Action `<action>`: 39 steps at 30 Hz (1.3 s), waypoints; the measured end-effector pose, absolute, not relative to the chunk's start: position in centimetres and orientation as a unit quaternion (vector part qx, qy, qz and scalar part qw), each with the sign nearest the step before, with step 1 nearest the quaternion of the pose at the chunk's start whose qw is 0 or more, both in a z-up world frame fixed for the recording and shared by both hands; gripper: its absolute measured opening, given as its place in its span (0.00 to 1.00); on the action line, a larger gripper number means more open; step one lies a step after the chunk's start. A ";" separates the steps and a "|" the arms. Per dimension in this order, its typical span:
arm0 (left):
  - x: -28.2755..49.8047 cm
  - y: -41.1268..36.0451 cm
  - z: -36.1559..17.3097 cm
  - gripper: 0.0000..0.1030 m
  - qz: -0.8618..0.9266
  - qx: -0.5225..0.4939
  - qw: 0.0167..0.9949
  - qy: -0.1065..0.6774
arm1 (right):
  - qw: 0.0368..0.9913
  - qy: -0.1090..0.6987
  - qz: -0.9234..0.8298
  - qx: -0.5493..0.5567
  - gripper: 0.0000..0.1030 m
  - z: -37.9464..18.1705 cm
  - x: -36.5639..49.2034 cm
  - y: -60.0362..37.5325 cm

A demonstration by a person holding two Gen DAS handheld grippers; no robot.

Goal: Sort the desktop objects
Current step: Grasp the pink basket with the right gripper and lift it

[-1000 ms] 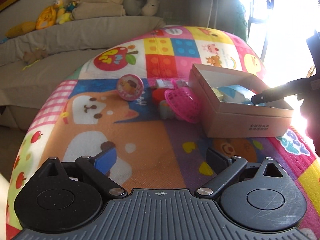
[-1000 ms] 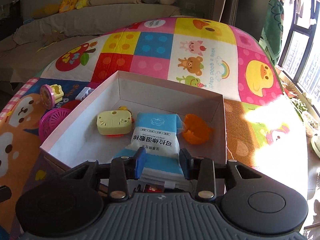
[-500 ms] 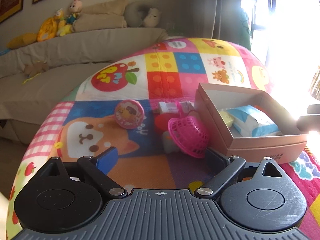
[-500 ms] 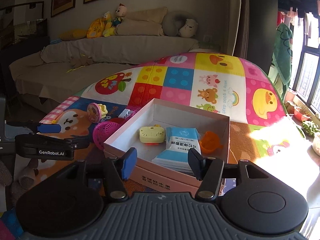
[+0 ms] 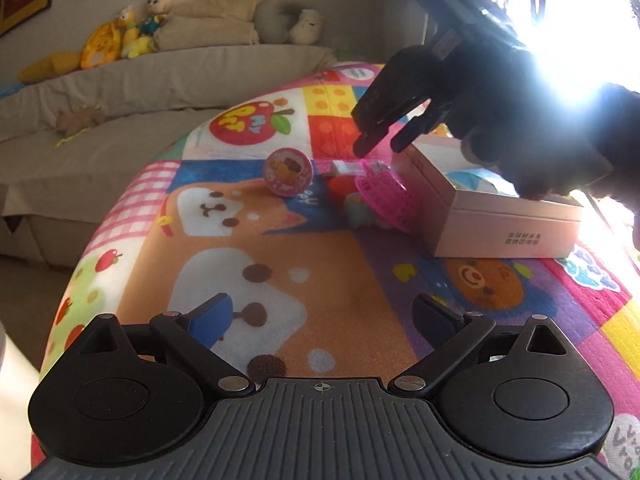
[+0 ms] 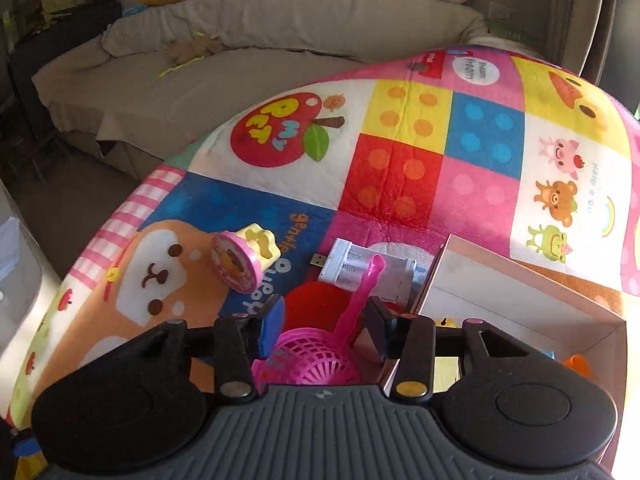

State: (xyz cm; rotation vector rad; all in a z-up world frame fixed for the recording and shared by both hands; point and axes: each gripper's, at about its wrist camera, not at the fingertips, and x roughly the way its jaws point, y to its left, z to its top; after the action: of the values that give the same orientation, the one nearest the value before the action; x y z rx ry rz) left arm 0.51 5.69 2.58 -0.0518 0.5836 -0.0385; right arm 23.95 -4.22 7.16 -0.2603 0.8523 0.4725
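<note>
Two spread fingers of the right gripper (image 6: 322, 320) straddle the pink plastic scoop's (image 6: 320, 360) handle; close centred. Left gripper (image 5: 322, 314) waits spread.

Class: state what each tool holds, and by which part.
Nothing is held. The left tool is open over the mat; the right tool is open above the pink basket.

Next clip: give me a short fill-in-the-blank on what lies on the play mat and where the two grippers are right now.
1. The right gripper hangs with open jaws over the ______ scoop.
2. The scoop lies just outside the cardboard ______, at its left wall.
3. The white charger has a ______ plug at its left end.
4. The left gripper is open and holds ______.

Missing words: pink; box; USB; nothing
</note>
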 end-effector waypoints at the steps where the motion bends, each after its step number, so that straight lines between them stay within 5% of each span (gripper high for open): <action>1: 0.2 5.7 2.6 0.97 -0.023 -0.026 0.957 0.286 | 0.872 0.419 0.213 -0.138 0.40 6.2 24.7 -3.5; 18: -1.8 5.5 1.9 0.97 -0.057 -0.029 0.947 0.315 | 0.776 0.489 0.386 -0.099 0.40 6.6 13.7 -5.6; 20: -1.9 5.2 1.8 0.98 -0.059 -0.027 0.946 0.318 | 0.795 0.456 0.387 -0.101 0.52 7.5 12.2 -7.2; 22: -2.0 5.0 1.8 0.98 -0.059 -0.024 0.945 0.322 | 0.815 0.432 0.375 -0.092 0.76 7.6 11.3 -8.6; 23: -2.0 4.9 1.7 0.98 -0.060 -0.023 0.944 0.323 | 0.818 0.431 0.372 -0.084 0.77 7.3 11.2 -9.1; 29: -2.0 3.2 1.9 0.98 -0.077 0.007 0.940 0.332 | 0.804 0.459 0.378 -0.020 0.76 4.3 11.3 -9.6; 31: -2.1 2.7 2.0 0.98 -0.080 0.016 0.939 0.333 | 0.808 0.449 0.381 -0.031 0.59 3.6 10.5 -9.1; 39: -1.8 2.2 2.0 0.99 -0.071 0.026 0.937 0.341 | 0.848 0.376 0.368 -0.062 0.58 6.8 6.6 -13.9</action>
State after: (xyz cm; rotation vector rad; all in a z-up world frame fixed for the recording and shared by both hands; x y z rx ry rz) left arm -1.85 2.20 1.96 0.0538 0.6976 -0.1454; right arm 6.64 -13.86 6.83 -0.1302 0.7928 0.7753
